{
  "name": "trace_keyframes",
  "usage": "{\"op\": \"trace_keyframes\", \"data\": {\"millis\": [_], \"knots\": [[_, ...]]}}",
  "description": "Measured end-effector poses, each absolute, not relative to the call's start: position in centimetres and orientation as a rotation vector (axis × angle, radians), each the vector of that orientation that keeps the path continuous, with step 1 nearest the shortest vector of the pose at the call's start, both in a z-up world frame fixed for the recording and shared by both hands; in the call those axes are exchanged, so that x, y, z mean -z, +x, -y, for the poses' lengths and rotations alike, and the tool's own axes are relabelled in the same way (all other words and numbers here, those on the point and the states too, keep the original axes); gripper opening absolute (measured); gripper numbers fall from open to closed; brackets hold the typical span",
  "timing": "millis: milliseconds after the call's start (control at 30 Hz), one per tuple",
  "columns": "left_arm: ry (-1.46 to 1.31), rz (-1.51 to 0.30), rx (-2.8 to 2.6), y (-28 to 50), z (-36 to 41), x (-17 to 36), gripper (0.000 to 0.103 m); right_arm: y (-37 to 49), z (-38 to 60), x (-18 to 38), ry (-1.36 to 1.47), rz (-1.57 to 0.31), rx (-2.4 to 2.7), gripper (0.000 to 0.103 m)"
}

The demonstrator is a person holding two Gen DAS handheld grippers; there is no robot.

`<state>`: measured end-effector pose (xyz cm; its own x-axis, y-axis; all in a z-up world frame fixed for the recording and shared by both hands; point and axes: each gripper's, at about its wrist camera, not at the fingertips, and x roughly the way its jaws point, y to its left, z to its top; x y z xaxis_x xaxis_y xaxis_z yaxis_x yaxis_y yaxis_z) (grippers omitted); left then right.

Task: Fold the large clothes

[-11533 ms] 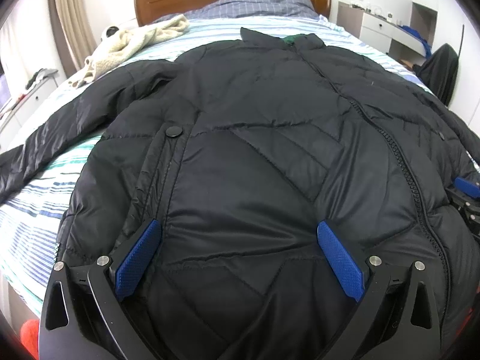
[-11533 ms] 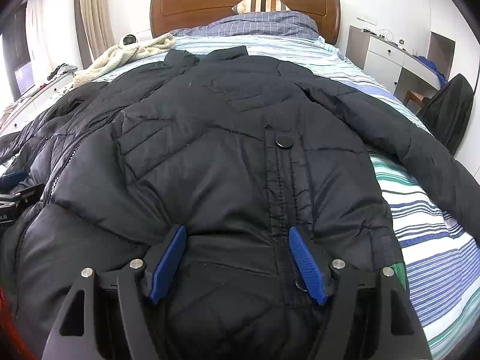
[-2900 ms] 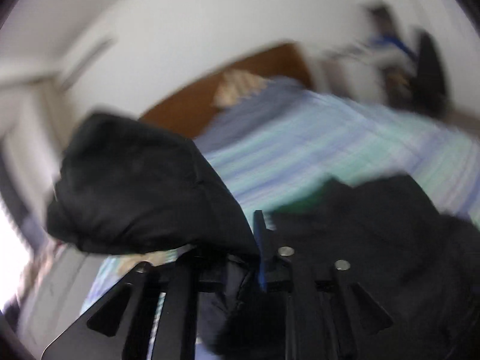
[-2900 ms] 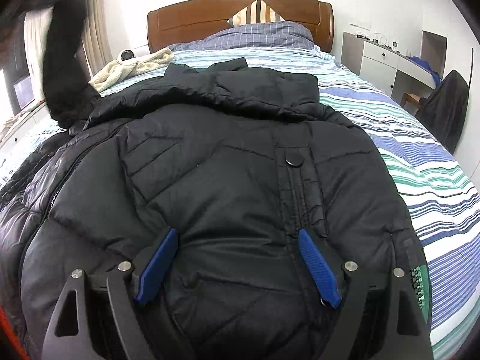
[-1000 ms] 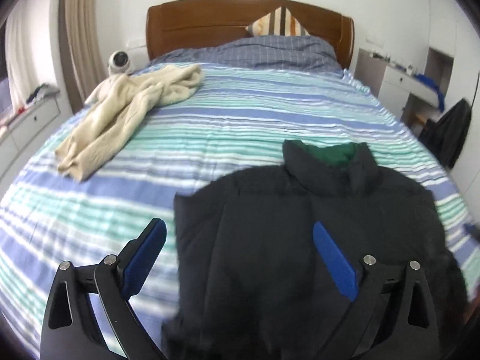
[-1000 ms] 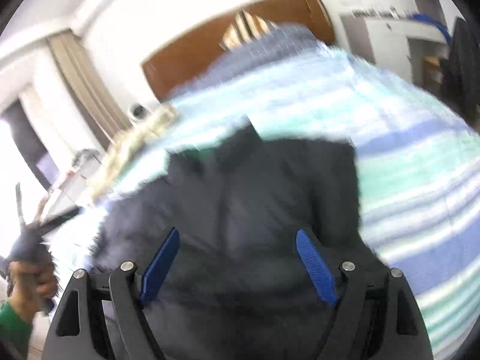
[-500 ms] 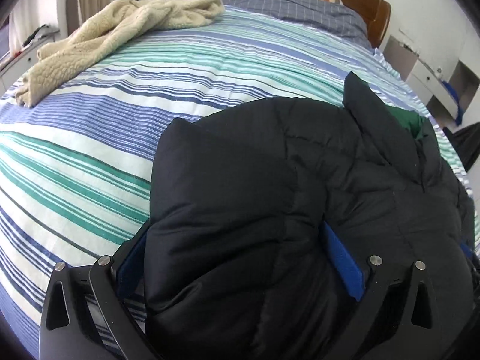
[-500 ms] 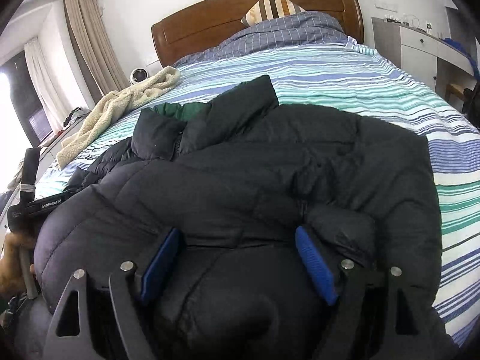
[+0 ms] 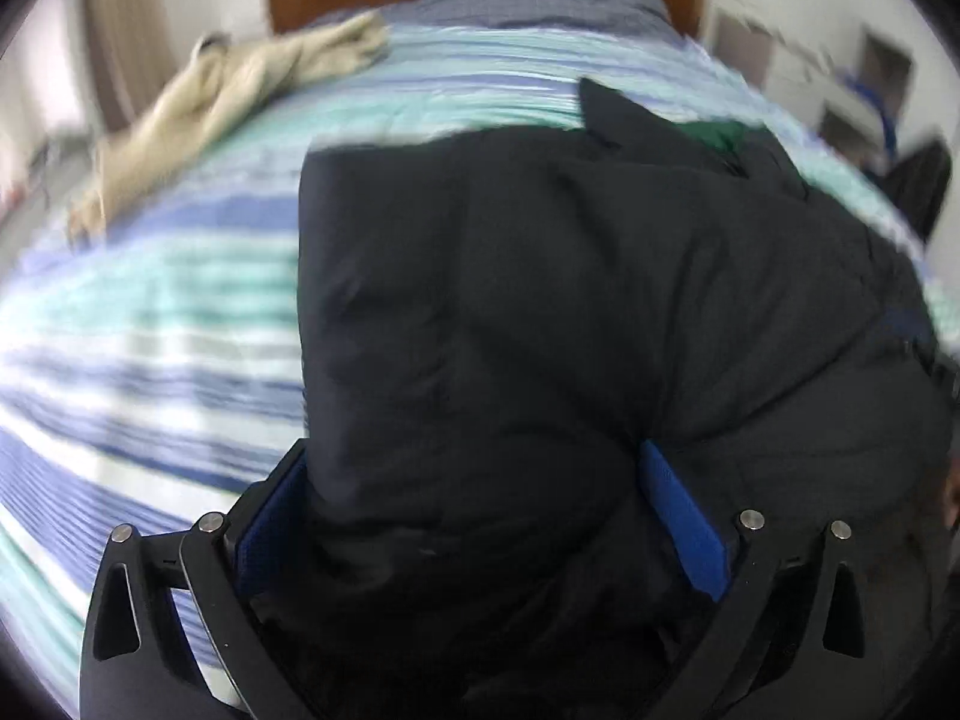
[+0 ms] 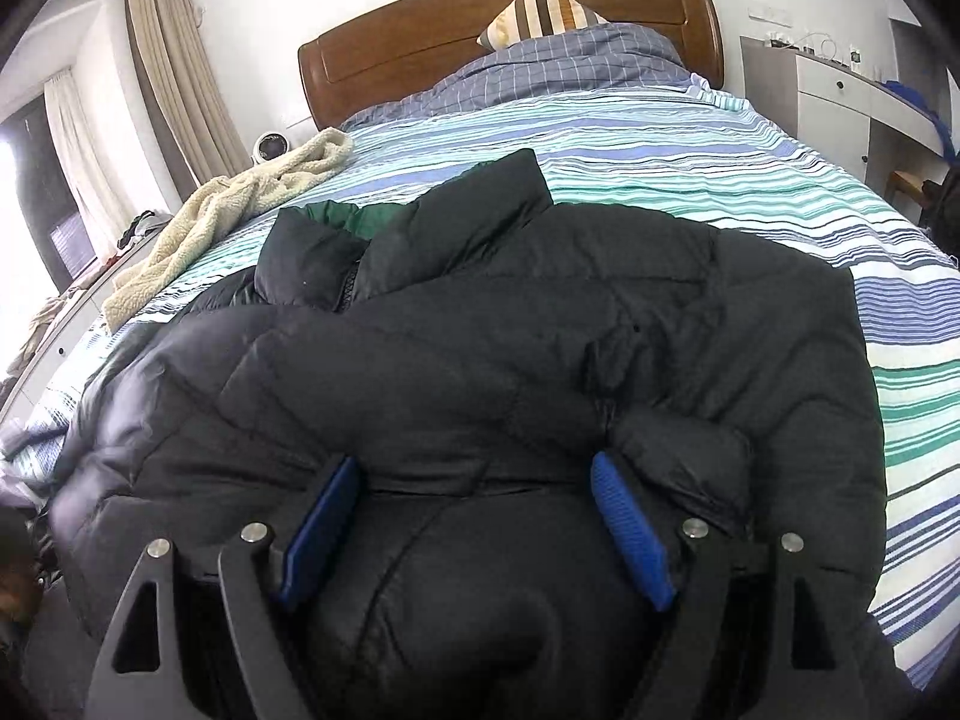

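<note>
A black puffer jacket [image 9: 570, 300] lies on the striped bed, sleeves folded in over its front, its green-lined collar [image 10: 354, 219] toward the headboard. It also shows in the right wrist view [image 10: 540, 348]. My left gripper [image 9: 480, 516] is open, its blue pads [image 9: 684, 516] straddling the jacket's near left edge; the left pad is partly hidden by fabric. My right gripper [image 10: 474, 510] is open, its blue pads [image 10: 630, 528] on either side of a bulge of fabric at the near hem. Neither gripper pinches the cloth.
The striped bedsheet [image 10: 690, 162] lies around the jacket. A cream fleece garment [image 10: 240, 204] lies at the far left. A wooden headboard [image 10: 420, 42], a checked duvet [image 10: 570, 66] and a striped pillow [image 10: 540, 12] are at the back. White drawers [image 10: 840, 90] stand right.
Both grippers came down open onto the folded jacket's near edge. Over the last half second the left view has shifted slightly and blurred; the right one has barely moved.
</note>
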<state>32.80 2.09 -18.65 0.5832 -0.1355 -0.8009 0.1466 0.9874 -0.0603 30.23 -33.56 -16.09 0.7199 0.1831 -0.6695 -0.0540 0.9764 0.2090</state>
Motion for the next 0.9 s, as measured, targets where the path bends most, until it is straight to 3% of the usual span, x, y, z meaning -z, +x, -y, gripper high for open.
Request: {"op": "trace_keyframes", "data": {"millis": [900], "knots": [[0.036, -0.866, 0.132, 32.24, -1.65, 19.25, 0.102, 30.28, 33.07, 16.24, 0.154, -0.754, -0.112, 0.081]]}}
